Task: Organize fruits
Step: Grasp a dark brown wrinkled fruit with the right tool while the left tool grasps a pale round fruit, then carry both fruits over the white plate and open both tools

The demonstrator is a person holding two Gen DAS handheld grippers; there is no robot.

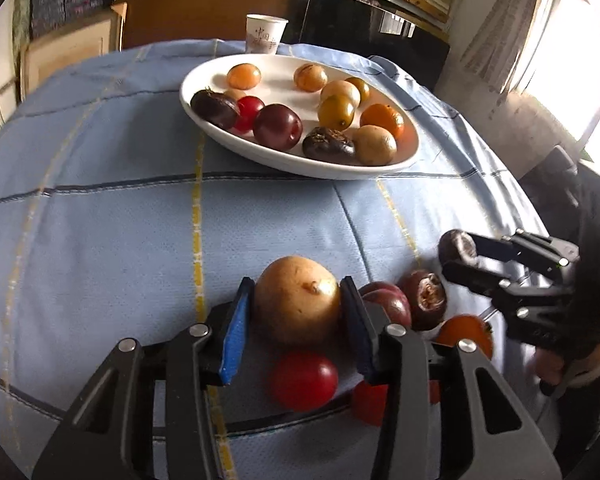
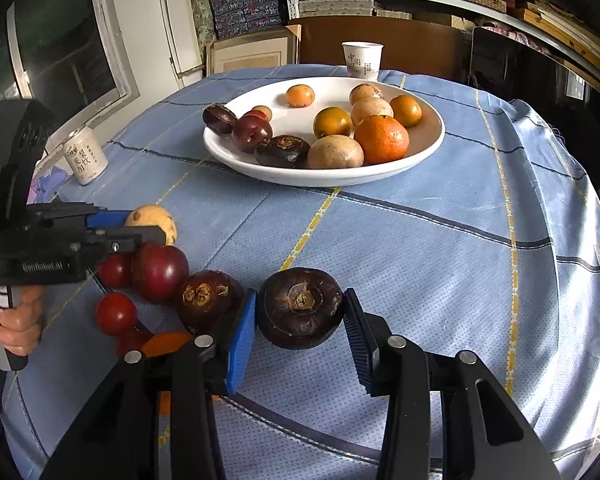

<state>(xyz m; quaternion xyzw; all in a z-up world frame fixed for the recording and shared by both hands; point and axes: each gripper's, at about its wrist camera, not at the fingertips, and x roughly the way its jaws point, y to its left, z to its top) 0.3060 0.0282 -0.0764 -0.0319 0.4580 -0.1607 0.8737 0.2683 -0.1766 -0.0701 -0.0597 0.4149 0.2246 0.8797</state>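
My left gripper is shut on a tan round fruit, also seen in the right wrist view. My right gripper is shut on a dark brown mangosteen-like fruit, also seen in the left wrist view. A white oval plate at the table's far side holds several fruits. Loose on the blue tablecloth near me lie a red tomato, a dark red plum, another dark brown fruit and an orange.
A paper cup stands behind the plate. A white can stands at the table's left edge in the right wrist view. Shelves and boxes line the wall behind. The table edge drops off on the right.
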